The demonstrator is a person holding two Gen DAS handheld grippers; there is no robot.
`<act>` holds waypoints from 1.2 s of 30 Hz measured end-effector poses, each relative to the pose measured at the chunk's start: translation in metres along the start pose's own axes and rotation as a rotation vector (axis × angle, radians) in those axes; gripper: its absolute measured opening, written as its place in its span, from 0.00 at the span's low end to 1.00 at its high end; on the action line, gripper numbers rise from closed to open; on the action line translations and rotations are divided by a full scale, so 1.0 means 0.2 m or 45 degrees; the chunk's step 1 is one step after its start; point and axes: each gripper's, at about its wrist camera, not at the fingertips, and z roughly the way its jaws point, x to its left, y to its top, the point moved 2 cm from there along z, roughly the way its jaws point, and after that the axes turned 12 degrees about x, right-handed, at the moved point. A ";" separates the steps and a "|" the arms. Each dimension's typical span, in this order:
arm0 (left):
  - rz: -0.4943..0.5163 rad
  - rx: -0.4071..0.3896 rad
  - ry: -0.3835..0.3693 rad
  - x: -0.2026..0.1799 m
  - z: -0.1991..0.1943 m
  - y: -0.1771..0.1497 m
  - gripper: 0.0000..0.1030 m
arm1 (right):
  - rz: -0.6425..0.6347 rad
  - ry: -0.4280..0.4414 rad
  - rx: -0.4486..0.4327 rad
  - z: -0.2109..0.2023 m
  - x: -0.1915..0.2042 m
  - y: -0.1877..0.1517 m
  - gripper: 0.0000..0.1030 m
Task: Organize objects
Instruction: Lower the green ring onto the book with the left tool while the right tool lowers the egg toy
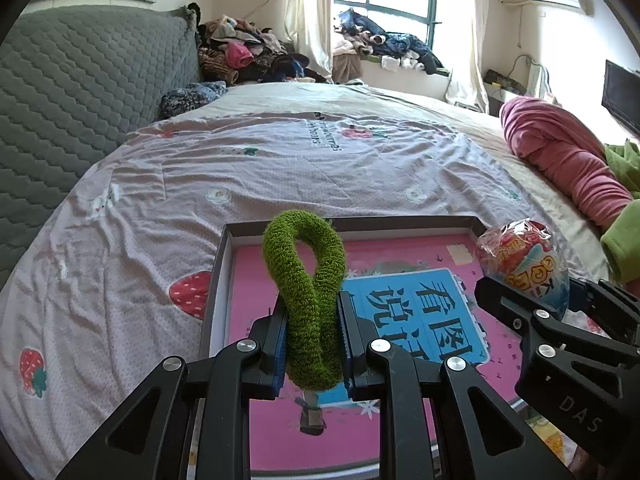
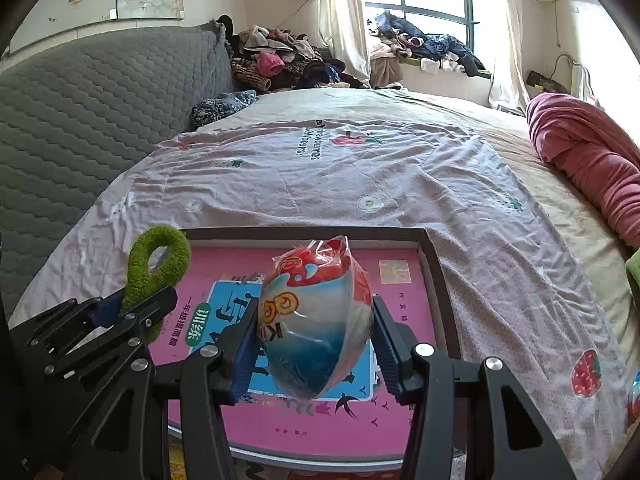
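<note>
— Left gripper point(image 1: 311, 336): clamped on the green fuzzy loop point(image 1: 308, 280), pads pressed to both sides of its lower stem, the open ring standing upright above the fingertips.

— Right gripper point(image 2: 316, 340): closed around the wrapped snack ball point(image 2: 316, 320), a round packet in clear film with red, white and blue print, filling the whole gap between the fingers, pads touching both flanks.

— Below both: a shallow dark-rimmed box point(image 1: 360, 222) lying flat on the bedsheet point(image 1: 200, 184), a pink book point(image 1: 256, 304) with a blue title panel inside. Loop held above the box's left part, near its left wall; packet above the middle in the right wrist view. Touching the book or only hanging over it — cannot tell.

— Seen across: from the left wrist, the right gripper point(image 1: 528, 292) just to the right, packet point(image 1: 524, 260) poking up past its fingers. From the right wrist, the left gripper point(image 2: 132, 308) just to the left, green ring point(image 2: 160, 264) rising over it. Near each other, not touching.

— Counts: one loop, one packet, one box, one book, two grippers.

— Beyond the fingertips: a grey quilted headboard point(image 1: 80, 92) off to the left, a heap of clothes point(image 1: 248, 52) far ahead, a rolled pink blanket point(image 1: 560, 156) to the right.
</note>
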 end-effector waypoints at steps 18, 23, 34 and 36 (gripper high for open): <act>0.003 0.020 -0.052 -0.03 0.19 0.01 0.22 | -0.033 -0.014 0.007 0.20 -0.02 0.00 0.50; 0.001 0.022 -0.063 -0.03 0.21 0.01 0.22 | -0.036 -0.022 0.012 0.22 -0.01 0.01 0.50; -0.022 0.070 -0.047 -0.01 0.27 0.00 0.22 | -0.017 -0.026 0.049 0.27 -0.03 0.00 0.50; -0.025 0.071 -0.037 0.00 0.28 0.00 0.22 | -0.012 -0.030 0.065 0.29 -0.04 0.00 0.50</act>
